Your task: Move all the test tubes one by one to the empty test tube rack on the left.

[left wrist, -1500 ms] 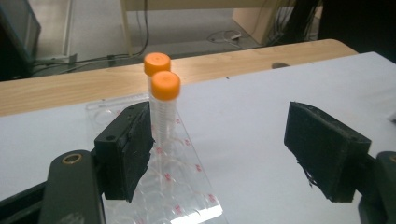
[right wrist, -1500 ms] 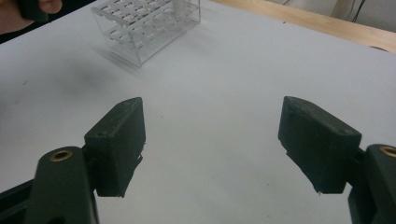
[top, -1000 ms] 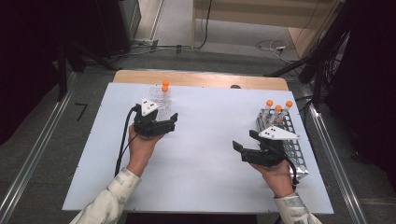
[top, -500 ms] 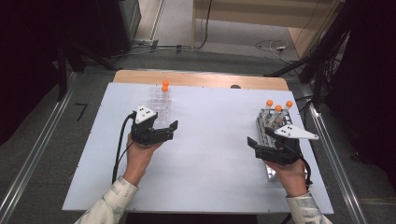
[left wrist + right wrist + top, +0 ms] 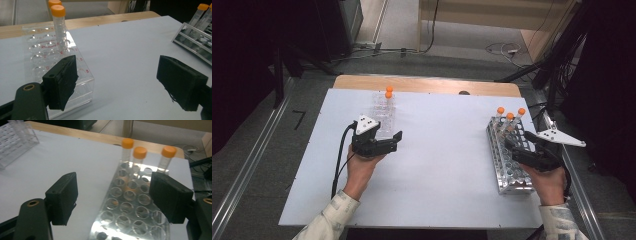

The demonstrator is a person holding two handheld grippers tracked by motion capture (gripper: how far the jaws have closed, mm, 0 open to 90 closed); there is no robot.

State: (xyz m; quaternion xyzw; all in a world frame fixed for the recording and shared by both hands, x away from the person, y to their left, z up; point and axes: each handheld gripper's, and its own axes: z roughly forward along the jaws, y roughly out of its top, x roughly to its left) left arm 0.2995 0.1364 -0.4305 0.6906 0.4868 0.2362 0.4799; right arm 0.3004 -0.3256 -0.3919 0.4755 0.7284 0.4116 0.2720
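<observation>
A clear plastic rack (image 5: 383, 116) stands at the table's far left with two orange-capped tubes (image 5: 389, 92) in its far end. My left gripper (image 5: 393, 141) is open and empty just in front of that rack's near end (image 5: 75, 82), one jaw overlapping the near corner. A metal rack (image 5: 507, 167) at the right edge holds three orange-capped tubes (image 5: 510, 116) in its far row. Above the metal rack's middle holes (image 5: 127, 205) my right gripper (image 5: 519, 145) hovers open and empty, with the three tubes (image 5: 139, 157) beyond its jaws.
The white table top (image 5: 447, 150) lies bare between the two racks. A wooden strip (image 5: 427, 84) runs along its far edge. The metal rack sits close to the table's right edge. A black cable (image 5: 339, 160) trails from the left gripper toward the near edge.
My right gripper has moved to the right, now over the metal rack. My left gripper has drawn slightly back toward the person, away from the clear rack's middle.
</observation>
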